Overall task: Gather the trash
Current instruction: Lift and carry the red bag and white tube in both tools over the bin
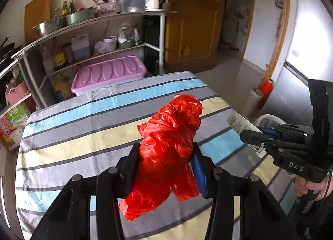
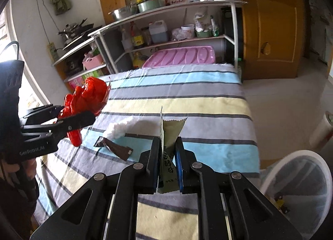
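Item 1, left tongs (image 1: 166, 163): I have them clamped on a crumpled red plastic bag (image 1: 170, 146), lifted clear of the striped cloth on the counter (image 1: 83, 135). In the right wrist view the same bundle sits at the left edge of the frame, off the surface.

Item 2, right tongs (image 2: 167, 156): narrow, pinching a flat olive-green sachet (image 2: 169, 146) that stands upright between the pads, centre of the frame, above the counter.

Item 3, still lying on the counter: a dark brown wrapper (image 2: 114, 148) and a white wad of tissue (image 2: 122, 128) just behind it, both left of centre in the right wrist view.

Item 4, white bin (image 2: 299, 188): lower right of the right wrist view, beside the counter's edge and below it, some scraps already at the bottom.

Step in hand, as I judge it: both pieces are picked up and need carrying to the bin.

Next move calls for swinging each hand toward the lower right, getting over the bin's mouth, then releasing. The light bag may cling to the pads; the sachet should drop clean. Afterwards, the wrapper and tissue remain.
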{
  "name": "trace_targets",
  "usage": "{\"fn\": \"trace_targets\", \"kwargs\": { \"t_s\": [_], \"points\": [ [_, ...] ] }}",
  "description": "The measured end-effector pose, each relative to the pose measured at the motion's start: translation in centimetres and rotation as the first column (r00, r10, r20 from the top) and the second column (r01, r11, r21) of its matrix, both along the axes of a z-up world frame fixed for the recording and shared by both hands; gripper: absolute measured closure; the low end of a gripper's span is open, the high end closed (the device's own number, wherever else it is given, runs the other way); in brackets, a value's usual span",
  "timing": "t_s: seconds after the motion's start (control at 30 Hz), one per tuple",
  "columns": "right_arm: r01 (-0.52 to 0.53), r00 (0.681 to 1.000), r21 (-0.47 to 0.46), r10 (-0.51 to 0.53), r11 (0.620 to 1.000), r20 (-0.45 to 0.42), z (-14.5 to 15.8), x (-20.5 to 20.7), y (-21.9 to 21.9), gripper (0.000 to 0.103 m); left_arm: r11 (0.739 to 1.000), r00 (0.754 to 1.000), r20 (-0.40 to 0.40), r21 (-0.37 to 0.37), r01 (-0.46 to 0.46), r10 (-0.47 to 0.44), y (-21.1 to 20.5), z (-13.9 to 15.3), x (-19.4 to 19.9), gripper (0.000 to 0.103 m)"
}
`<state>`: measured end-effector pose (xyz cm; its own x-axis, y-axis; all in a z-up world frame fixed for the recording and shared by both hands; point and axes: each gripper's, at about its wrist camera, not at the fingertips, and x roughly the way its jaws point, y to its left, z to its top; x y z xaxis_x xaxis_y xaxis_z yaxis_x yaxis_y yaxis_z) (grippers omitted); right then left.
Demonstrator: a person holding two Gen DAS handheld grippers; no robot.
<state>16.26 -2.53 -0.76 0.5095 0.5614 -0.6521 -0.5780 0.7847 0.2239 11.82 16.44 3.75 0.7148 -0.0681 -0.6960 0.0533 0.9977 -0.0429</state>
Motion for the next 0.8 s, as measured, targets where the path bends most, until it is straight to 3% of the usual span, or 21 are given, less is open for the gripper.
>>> {"fn": "trace_targets", "kwargs": {
  "t_s": [0.43,0.8],
  "points": [
    [0.138,0.989,0.034,-0.14,0.99,0.044,2.1,-1.7,-7.6,0.089,0.994,0.993,0.033,0.006,0.111,-0.111,-7.1,1.0,0.0,0.054],
    [0.307,0.95,0.014,-0.307,0.952,0.058,2.4,-2.8,-16.1,0.089,0.966,0.967,0.017,-0.033,0.256,-0.255,-15.5,0.0,1.5,0.054]
  ]
}}
